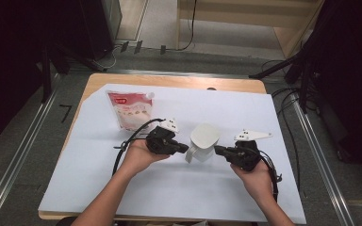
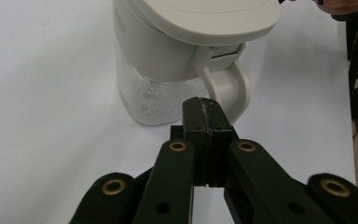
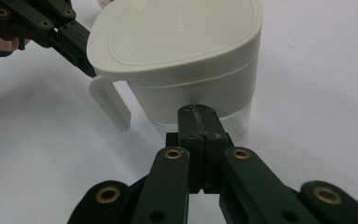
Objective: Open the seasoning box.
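The white jug [image 1: 201, 142] is sat about mid-surface, lid [image 3: 177, 32] shut, handle [image 1: 191, 153] turned toward the near-left, with a clear lower section where some water or condensation can be made out in the left gripper view. Whether it's actually full can't be told.

It's flanked on both sides. The left gripper [image 1: 185, 148] is parked right at the handle, and in the left gripper view its fingers [image 2: 205, 116] are pressed flat together with nothing between them, tips just short of the handle loop [image 2: 228, 86]. The right gripper [image 1: 218, 150] is aimed at the jug's right wall, fingers [image 3: 199, 122] likewise fully closed and holding nothing; contact with the wall can't be confirmed from the right gripper view.

So the worry, honestly: with both sets of fingers closed, the jug can only be pushed, not gripped. If it's nudged from one side high up, near the lid, it could be tipped, and if liquid's in there, the white sheet [image 1: 122, 188] gets soaked. A push from the right could also slide it off toward the left gripper. The handle won't be caught unless the left fingers are opened first, and a poke at the loop could just spin the jug round.

The pouch [image 1: 128, 109] at the far left is well apart, so it's probably safe.
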`<action>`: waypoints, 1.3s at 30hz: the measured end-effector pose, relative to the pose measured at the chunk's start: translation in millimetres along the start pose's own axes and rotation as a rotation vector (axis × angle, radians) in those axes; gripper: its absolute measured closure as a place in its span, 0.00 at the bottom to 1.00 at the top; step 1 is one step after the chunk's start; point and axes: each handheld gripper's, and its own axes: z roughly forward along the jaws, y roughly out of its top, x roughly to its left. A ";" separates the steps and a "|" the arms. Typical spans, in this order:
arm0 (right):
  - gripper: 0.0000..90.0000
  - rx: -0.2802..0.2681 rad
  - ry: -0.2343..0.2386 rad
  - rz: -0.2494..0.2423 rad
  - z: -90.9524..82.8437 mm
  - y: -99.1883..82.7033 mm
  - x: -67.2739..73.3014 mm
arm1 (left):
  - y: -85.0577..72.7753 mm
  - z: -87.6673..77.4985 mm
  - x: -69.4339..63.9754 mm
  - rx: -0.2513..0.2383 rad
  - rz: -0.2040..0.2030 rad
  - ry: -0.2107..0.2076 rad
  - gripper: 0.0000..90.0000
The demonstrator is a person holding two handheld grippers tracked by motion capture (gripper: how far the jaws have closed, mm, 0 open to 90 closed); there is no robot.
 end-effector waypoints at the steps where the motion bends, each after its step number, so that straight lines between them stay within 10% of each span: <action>1: 1.00 0.000 -0.005 0.001 0.7 0.6 -0.7 | 0.3 0.2 -1.0 0.002 0.002 -0.003 1.00; 39: 1.00 -0.008 -0.076 0.036 13.8 17.7 -20.0 | 7.1 18.7 -16.8 -0.012 0.002 0.064 1.00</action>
